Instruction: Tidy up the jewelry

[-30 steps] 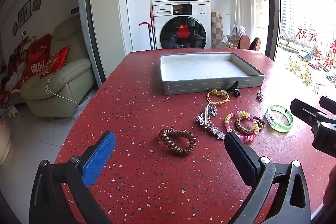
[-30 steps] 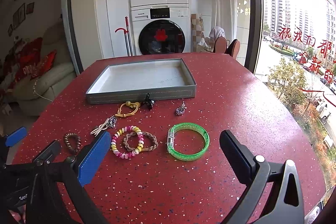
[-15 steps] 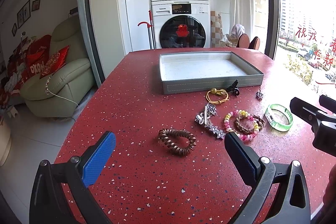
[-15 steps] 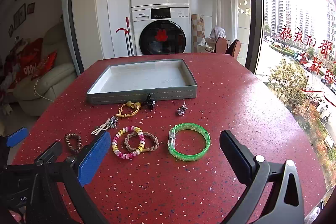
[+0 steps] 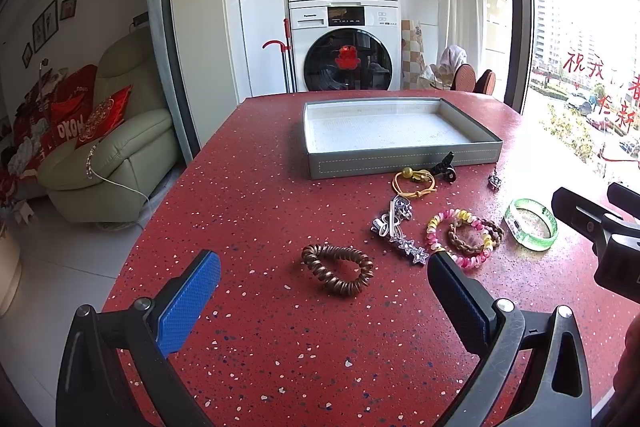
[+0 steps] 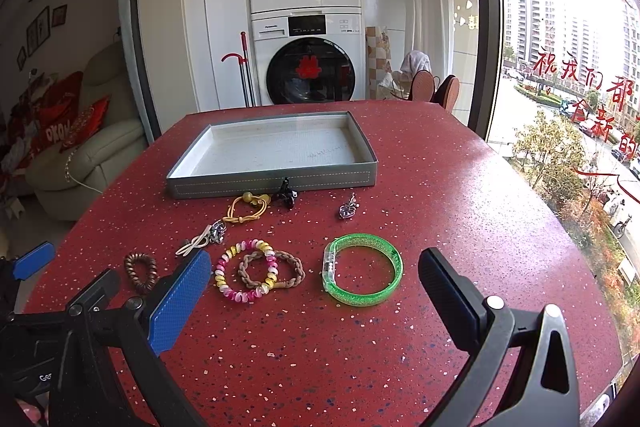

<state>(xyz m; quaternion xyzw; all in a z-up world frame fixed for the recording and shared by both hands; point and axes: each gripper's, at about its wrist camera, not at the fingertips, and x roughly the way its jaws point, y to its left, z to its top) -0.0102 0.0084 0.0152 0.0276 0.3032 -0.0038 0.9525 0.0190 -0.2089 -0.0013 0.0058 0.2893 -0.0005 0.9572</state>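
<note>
A grey tray (image 5: 400, 163) (image 6: 272, 183) with a white floor stands empty on the red table. In front of it lie a brown coil hair tie (image 5: 338, 269) (image 6: 140, 267), a silver star clip (image 5: 396, 231), a yellow cord bracelet (image 5: 414, 183) (image 6: 246, 207), a black clip (image 6: 286, 193), a small silver charm (image 6: 348, 209), a pink-yellow bead bracelet (image 6: 246, 271) overlapping a brown braided one (image 6: 288, 267), and a green bangle (image 5: 532, 223) (image 6: 362, 269). My left gripper (image 5: 320, 287) is open just short of the coil tie. My right gripper (image 6: 316, 279) is open just short of the bangle.
The table's rounded edge runs close on the left (image 5: 160, 211) and right (image 6: 560, 227). A green armchair (image 5: 108, 155) sits off to the left, stacked washing machines (image 6: 308, 67) stand behind the table, and a window lies to the right.
Both grippers have barely moved, only shifting slightly; the jewelry and tray stay where they were.
</note>
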